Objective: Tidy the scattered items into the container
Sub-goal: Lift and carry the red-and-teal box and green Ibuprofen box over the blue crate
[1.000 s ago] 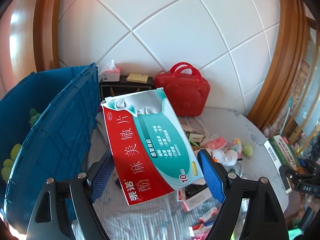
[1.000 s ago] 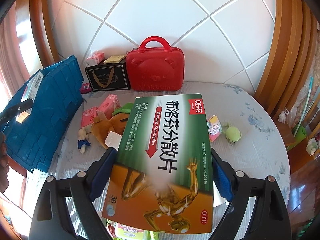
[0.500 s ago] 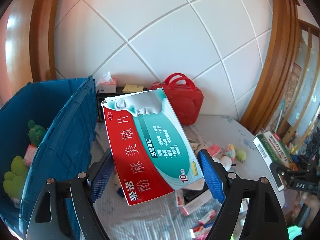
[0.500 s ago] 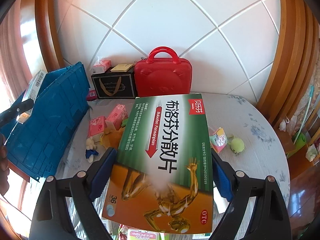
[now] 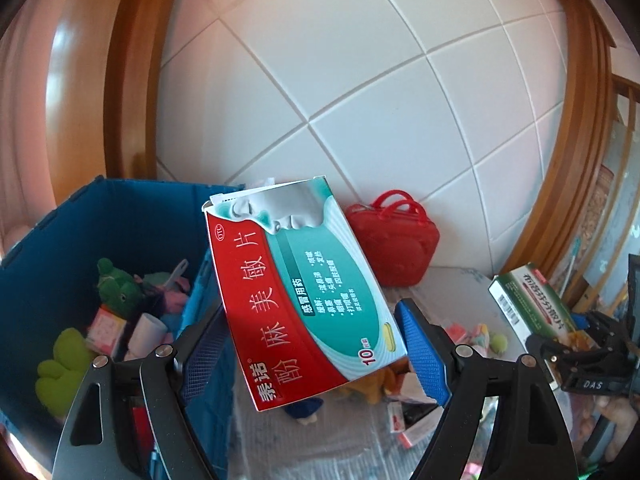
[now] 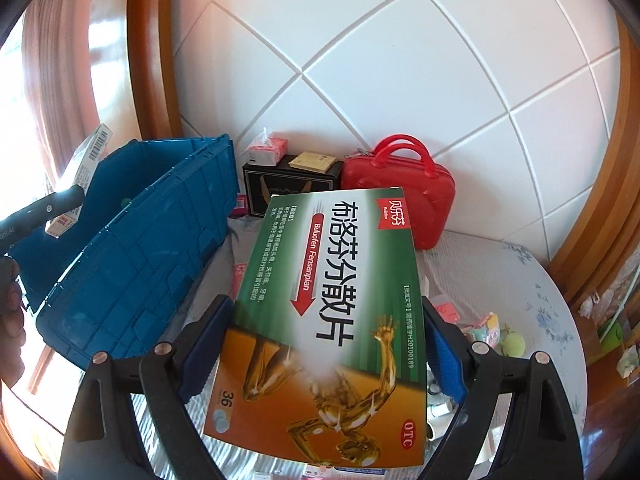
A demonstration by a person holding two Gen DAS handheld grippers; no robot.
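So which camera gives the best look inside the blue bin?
The left wrist view: it looks over the blue bin's rim at the toys and small boxes inside. The right wrist view shows mostly its outer ribbed wall, with the contents hidden.

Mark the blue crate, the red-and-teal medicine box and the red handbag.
blue crate [image 5: 132, 216]: left wrist view, inner back wall.
red-and-teal medicine box [image 5: 296, 296]: left wrist view, middle of its printed face.
red handbag [image 6: 404, 196]: right wrist view, front panel below the handles.
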